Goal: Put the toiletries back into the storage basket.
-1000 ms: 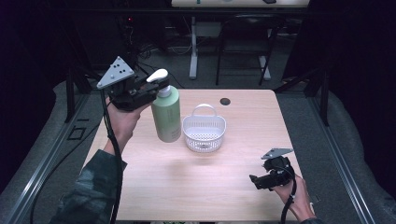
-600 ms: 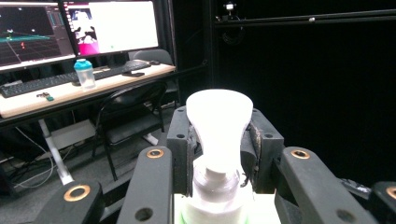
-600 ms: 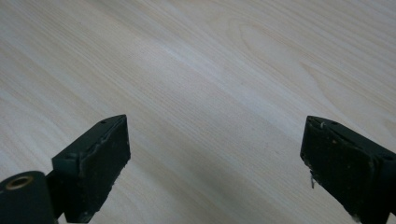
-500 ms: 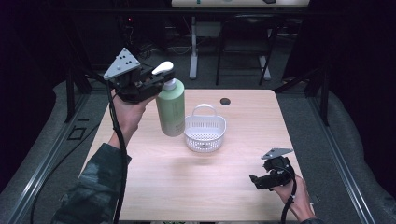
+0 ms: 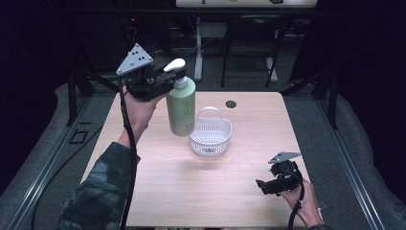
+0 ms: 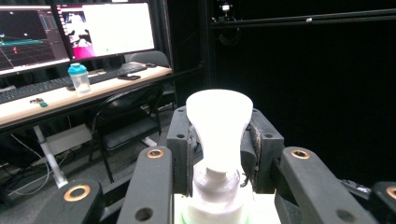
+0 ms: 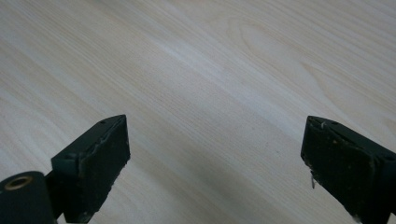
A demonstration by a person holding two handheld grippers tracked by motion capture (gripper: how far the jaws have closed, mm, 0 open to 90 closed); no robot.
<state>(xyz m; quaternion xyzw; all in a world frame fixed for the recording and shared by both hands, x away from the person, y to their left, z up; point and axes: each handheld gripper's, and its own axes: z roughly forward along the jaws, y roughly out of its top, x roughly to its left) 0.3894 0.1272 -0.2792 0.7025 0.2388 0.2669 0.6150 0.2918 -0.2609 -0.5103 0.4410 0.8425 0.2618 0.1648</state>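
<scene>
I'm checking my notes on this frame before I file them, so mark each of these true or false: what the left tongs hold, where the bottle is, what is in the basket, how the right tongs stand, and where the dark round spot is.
1. The left tongs are clamped on the neck of the green pump bottle. True.
2. The bottle stands on the table. False: it hangs in the air, lifted beside the basket.
3. The white basket already has the bottle in it. False: the bottle is outside it, to its left in the high view.
4. The right tongs are open over bare wood with nothing between them. True.
5. A small dark round spot lies on the table beyond the basket. True.
</scene>
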